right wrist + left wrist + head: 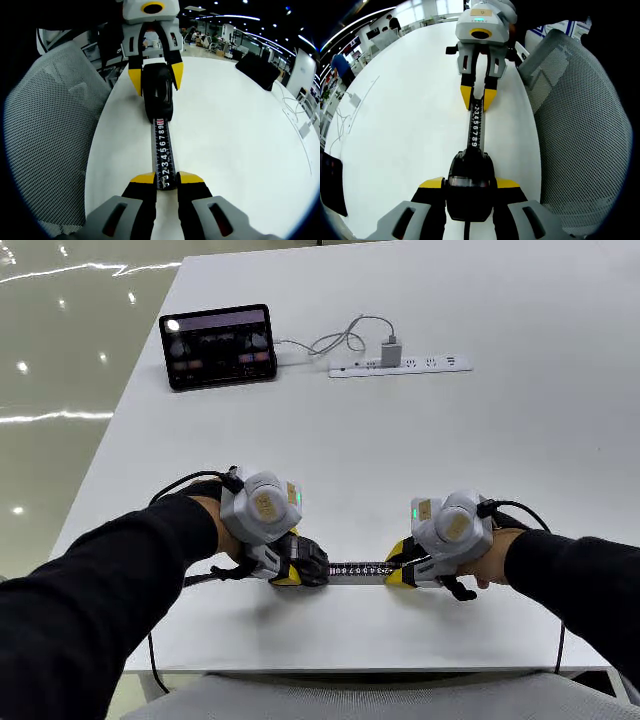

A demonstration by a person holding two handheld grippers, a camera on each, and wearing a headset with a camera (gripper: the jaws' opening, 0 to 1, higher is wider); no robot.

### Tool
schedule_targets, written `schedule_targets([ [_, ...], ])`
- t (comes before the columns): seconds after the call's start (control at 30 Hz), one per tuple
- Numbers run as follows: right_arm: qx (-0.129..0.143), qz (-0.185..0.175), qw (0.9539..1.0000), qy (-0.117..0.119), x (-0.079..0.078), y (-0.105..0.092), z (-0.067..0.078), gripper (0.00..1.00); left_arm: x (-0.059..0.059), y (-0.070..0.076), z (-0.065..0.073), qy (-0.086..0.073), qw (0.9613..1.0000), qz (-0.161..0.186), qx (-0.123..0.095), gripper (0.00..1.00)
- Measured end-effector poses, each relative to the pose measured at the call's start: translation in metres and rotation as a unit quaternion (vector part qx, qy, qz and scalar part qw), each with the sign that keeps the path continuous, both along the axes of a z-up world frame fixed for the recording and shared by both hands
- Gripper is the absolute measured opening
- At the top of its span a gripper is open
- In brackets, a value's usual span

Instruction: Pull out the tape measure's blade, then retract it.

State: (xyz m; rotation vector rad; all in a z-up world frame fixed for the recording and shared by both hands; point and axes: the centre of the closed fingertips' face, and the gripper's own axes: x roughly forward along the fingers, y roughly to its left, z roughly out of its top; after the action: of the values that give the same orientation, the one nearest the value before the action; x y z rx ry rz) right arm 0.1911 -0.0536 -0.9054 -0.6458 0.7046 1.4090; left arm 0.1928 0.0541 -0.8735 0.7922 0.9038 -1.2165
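My left gripper (470,184) clenches the tape measure case (469,167) and my right gripper (166,179) pinches the blade (161,145) tip; if that pinch slips, I reckon the blade whips back.

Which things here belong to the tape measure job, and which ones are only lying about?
For the job: tape case, blade, left gripper, right gripper.
Lying about: tablet, power strip, charger, mesh chair.
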Motion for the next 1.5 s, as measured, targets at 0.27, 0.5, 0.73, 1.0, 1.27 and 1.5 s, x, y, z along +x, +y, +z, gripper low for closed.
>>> schedule_targets([
  [0.27,-0.001,0.002,1.0000,0.000,0.001,-0.003,0.001,0.11,0.000,0.000,0.000,0.000,1.0000,0.002,0.000,0.32],
  [0.5,-0.004,0.002,1.0000,0.002,0.000,-0.008,0.000,0.11,-0.001,0.000,0.000,0.000,1.0000,0.002,-0.001,0.32],
  [0.73,-0.007,-0.002,1.0000,0.003,0.002,-0.017,0.000,0.11,-0.001,0.000,0.000,-0.001,1.0000,0.004,-0.001,0.32],
  [1.0,-0.009,-0.004,0.9999,0.002,0.001,-0.026,0.001,0.11,0.000,0.000,0.000,-0.001,1.0000,0.004,-0.001,0.32],
  [1.27,-0.013,-0.005,0.9999,0.001,0.002,-0.033,0.001,0.11,0.000,0.000,0.000,-0.001,1.0000,0.005,-0.001,0.32],
  [1.5,-0.012,-0.007,0.9999,0.002,0.001,-0.037,0.000,0.11,0.000,0.000,-0.001,0.000,1.0000,0.005,-0.002,0.32],
])
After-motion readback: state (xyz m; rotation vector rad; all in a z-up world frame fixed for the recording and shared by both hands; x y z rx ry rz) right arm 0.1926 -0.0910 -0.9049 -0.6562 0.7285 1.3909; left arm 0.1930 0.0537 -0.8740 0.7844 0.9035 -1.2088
